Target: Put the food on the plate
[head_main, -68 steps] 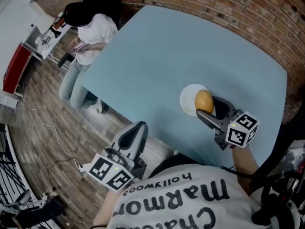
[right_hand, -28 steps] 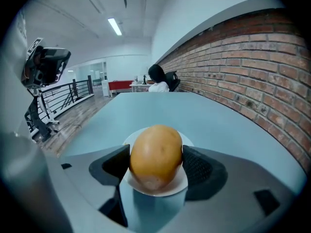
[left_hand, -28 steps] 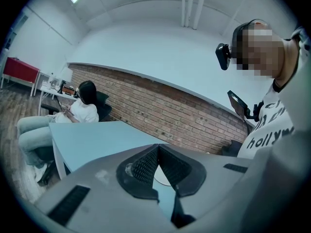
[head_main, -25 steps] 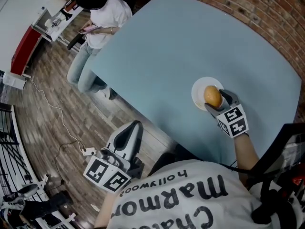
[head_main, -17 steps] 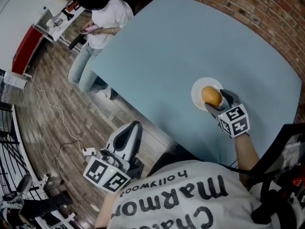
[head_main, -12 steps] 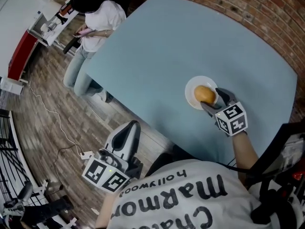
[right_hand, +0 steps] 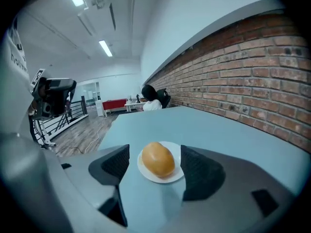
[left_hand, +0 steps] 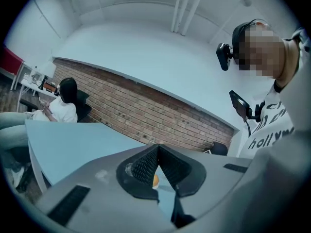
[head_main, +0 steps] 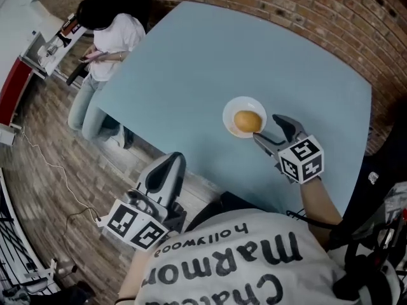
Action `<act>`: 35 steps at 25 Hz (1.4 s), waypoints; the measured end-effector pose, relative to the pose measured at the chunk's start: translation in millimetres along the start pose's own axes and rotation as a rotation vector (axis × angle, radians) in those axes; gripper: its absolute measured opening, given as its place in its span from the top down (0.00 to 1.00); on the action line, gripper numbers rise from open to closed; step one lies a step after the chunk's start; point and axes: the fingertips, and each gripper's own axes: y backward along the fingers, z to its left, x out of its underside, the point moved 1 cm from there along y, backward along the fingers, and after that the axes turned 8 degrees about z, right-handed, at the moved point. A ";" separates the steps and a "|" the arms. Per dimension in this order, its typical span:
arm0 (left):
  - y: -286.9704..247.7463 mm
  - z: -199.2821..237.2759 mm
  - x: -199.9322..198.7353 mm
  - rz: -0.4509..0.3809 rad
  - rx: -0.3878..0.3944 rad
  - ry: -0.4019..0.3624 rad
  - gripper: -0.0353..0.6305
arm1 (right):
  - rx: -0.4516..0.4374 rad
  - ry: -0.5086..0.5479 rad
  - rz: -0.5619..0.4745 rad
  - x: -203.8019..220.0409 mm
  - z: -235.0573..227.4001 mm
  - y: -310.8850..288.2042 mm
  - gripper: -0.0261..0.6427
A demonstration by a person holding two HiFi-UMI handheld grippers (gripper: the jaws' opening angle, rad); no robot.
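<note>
Change: your right gripper (head_main: 267,129) has let go. A moment earlier its jaws were clamped on the food (head_main: 247,121) over the plate (head_main: 230,105). Now they stand wide apart with nothing in them. The gripper has backed off toward you, just beside the plate's near rim.

In the right gripper view the food sits on the plate ahead of the two jaw pads. There is a clear gap on both sides and neither pad touches it. The food is a round golden-brown piece, bun-like. It rests near the middle of the plate, and white rim shows around it. I see no tilt and no overhang.

The plate sits on the blue-grey table (head_main: 184,68), on your right side and well in from the brick wall (head_main: 356,18).

Your left gripper (head_main: 170,164) has taken no part. It hangs off the table's near edge, over the wood floor (head_main: 57,170) by your body. Its jaws are closed together on nothing. The left gripper view shows the pads meeting at the tips.

A seated person (head_main: 108,37) is at the far left corner of the table, well apart from the plate.

Meaning for the task: the placement looks done, food on plate and released. I judge the only thing left is to pull the right gripper clear. The small risk is clipping the plate rim with a jaw on the way out.
</note>
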 end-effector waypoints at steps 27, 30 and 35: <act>78.8 -56.2 42.3 0.020 0.177 -0.049 0.94 | -0.033 -0.100 -0.276 -7.3 166.0 132.6 0.94; 84.5 -58.9 41.7 0.016 0.179 -0.059 0.94 | -0.030 -0.097 -0.281 -6.7 171.9 138.4 0.94; 86.2 -65.9 42.6 0.034 0.181 -0.104 0.94 | -0.039 -0.072 -0.294 -11.2 179.3 143.5 0.94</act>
